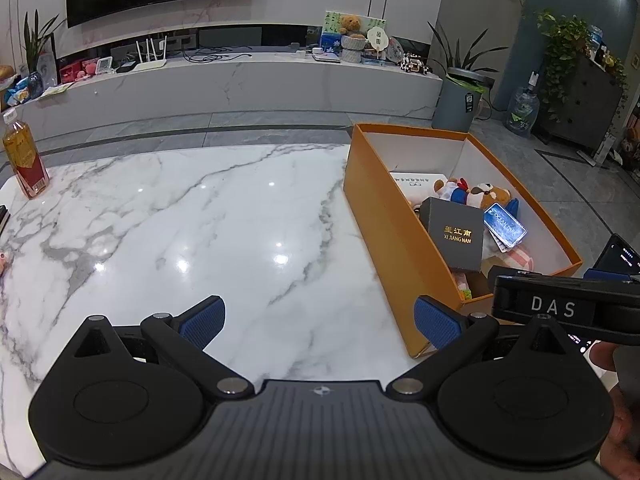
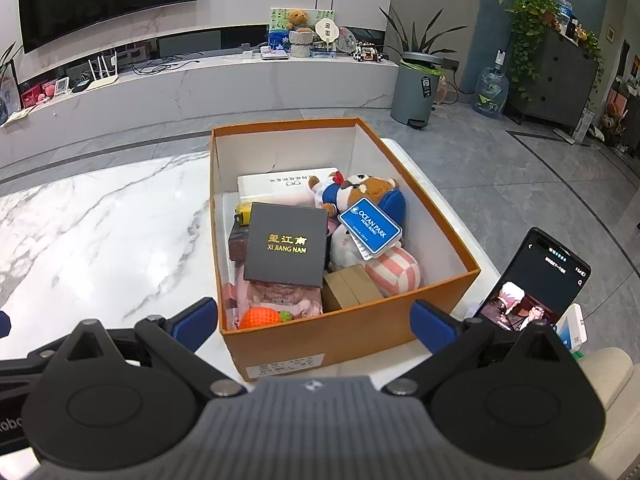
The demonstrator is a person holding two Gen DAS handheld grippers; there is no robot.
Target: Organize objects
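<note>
An orange cardboard box (image 2: 352, 328) stands on the white marble table (image 2: 100, 232); it also shows at the right of the left wrist view (image 1: 384, 216). Inside lie a dark grey "Xi Jiang Nan" box (image 2: 286, 246), a plush toy with a blue Ocean Park tag (image 2: 370, 226), a pink striped soft toy (image 2: 396, 270), an orange knitted toy (image 2: 262, 318), a tan box (image 2: 348, 286) and a white box (image 2: 280, 184). My right gripper (image 2: 314, 320) is open and empty at the box's near wall. My left gripper (image 1: 320, 320) is open and empty over bare marble (image 1: 200, 220), left of the box.
A drink bottle (image 1: 26, 156) stands at the table's far left. A phone (image 2: 532, 284) with a lit screen leans at the right of the box. Beyond the table are a TV console (image 2: 224, 80), a grey bin (image 2: 414, 88) and a water jug (image 2: 492, 92).
</note>
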